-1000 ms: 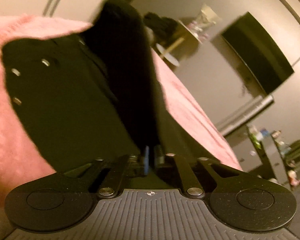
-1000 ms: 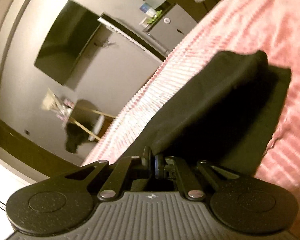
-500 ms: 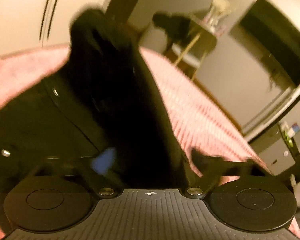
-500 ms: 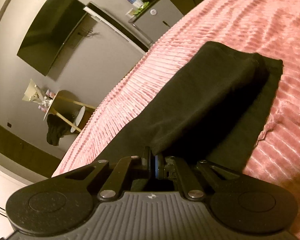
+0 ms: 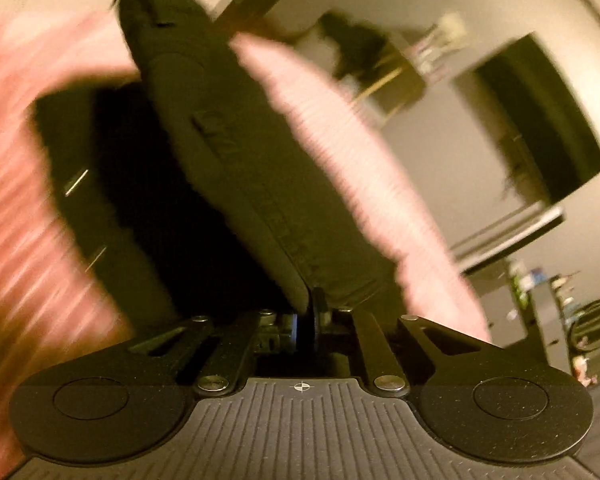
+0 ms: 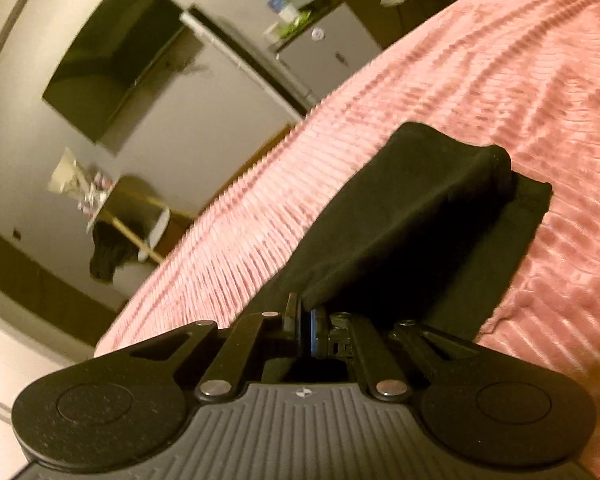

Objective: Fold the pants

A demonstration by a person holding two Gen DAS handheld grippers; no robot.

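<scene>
Half a second back the left gripper (image 5: 309,312) had its jaws spread wide around the black fabric pants (image 5: 228,168); now they are pinched together on a thick hemmed edge of the cloth. A second ago they were also clamped, so this is a re-grip. The left view has swung too: the pants panel now runs up and away from the fingers towards the top left, lifted off a lower dark layer that lies on the pink ribbed bedspread (image 5: 340,152). Small metal studs on that lower layer streak with motion blur. Whole left view is smeared, so the hand is moving fast.

Right side barely changed. The right gripper (image 6: 306,330) stays closed on an edge of the black fabric pants (image 6: 412,216), same as in both earlier frames. The raised fold has stretched out a little further over the bottom layer, and more pink ribbed bedspread (image 6: 480,80) shows beyond it than a second ago.

Pose: both grippers held low, close to the bed surface, pointing along the length of the garment, each tilted sideways so the room reads slanted. The upper layer hangs taut from the right fingers to a rounded fold at its far end, with the bottom layer flat on the bedspread and sticking out past it.

Background: dark flat wall-mounted screen (image 6: 116,60) and small round side table (image 6: 140,216) by the wall.
</scene>
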